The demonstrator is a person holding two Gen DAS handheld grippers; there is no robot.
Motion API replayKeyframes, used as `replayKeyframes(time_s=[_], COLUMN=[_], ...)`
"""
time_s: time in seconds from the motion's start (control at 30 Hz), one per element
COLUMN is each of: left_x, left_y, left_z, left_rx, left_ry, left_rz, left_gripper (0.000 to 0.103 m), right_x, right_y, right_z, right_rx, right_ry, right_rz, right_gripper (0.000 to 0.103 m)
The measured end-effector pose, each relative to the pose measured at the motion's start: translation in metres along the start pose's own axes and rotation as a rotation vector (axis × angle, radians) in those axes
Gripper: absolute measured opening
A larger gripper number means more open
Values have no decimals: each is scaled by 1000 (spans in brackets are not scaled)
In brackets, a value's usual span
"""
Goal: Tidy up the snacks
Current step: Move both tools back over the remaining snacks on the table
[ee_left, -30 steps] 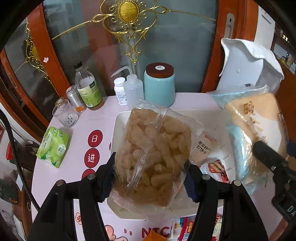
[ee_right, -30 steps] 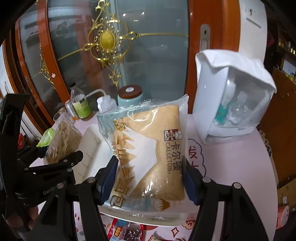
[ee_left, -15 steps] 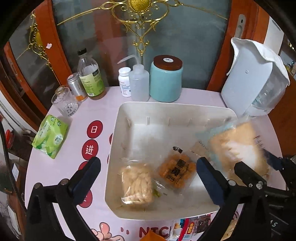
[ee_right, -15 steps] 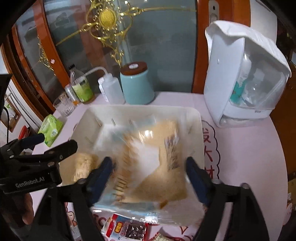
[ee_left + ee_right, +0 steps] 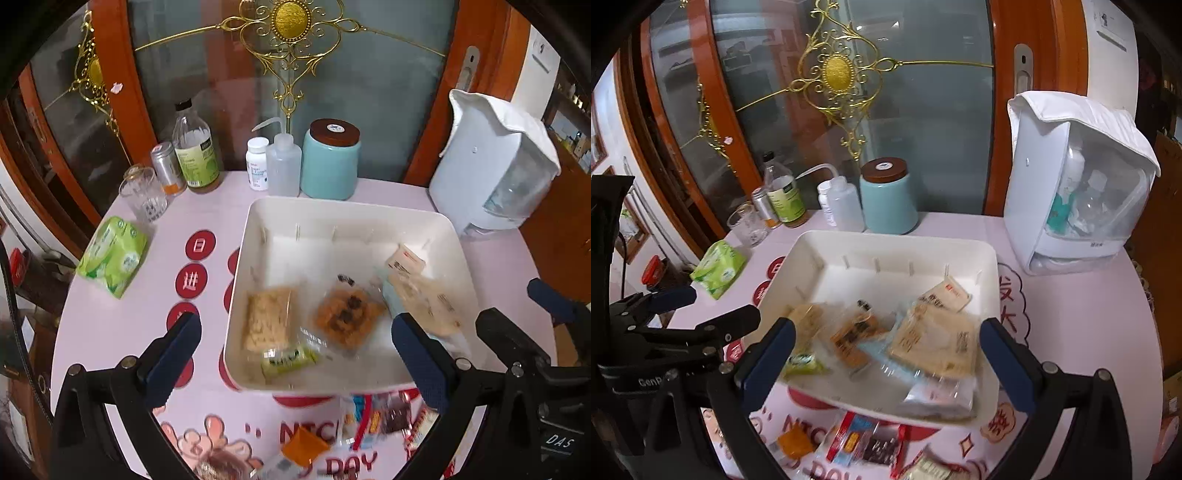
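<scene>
A white tray (image 5: 258, 218) (image 5: 812, 251) stands mid-table. In it lie a clear bag of puffed snacks (image 5: 267, 317) at the left, an orange-brown snack pack (image 5: 345, 319) (image 5: 855, 338), a large bread bag (image 5: 424, 299) (image 5: 936, 341) at the right, and a small beige packet (image 5: 404, 262) (image 5: 945, 295). My left gripper (image 5: 295, 363) is open and empty above the tray's near edge. My right gripper (image 5: 884, 365) is open and empty above the near edge too. Several loose snack packs (image 5: 373, 413) (image 5: 864, 439) lie on the table in front of the tray.
Behind the tray stand a teal jar (image 5: 330, 158), a squeeze bottle (image 5: 282, 166), a pill bottle (image 5: 257, 162), a glass bottle (image 5: 194, 147), a can and a glass (image 5: 142, 194). A green tissue pack (image 5: 112, 254) lies left. A white appliance (image 5: 491, 162) stands right.
Both grippers opened and let go: the puffed snack bag and the bread bag dropped into the tray. Both grippers then pulled back toward the near edge.
</scene>
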State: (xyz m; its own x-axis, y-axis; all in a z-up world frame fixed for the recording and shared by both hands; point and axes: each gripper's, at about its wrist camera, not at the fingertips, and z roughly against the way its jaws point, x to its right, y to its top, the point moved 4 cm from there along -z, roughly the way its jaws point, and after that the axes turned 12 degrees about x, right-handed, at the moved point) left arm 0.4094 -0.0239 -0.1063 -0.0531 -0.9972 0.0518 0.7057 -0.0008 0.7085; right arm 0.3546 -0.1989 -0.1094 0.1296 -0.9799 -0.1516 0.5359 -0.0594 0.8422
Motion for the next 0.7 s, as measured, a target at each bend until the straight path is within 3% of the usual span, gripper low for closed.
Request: replayKeyframes(time_s=[0.53,0.7], left_x=[-54,-71], left_y=[-86,-113], left_z=[116,145], left_rx=[-10,-8], left_ry=[-44,-48], left_rz=[-42,-41], left_gripper=[102,102], right_x=[-21,-40], right_y=[-70,-96], right_z=[113,135], right_rx=[34,6], right_ry=[33,31], right_rz=[-62,-12], right_gripper=[100,100])
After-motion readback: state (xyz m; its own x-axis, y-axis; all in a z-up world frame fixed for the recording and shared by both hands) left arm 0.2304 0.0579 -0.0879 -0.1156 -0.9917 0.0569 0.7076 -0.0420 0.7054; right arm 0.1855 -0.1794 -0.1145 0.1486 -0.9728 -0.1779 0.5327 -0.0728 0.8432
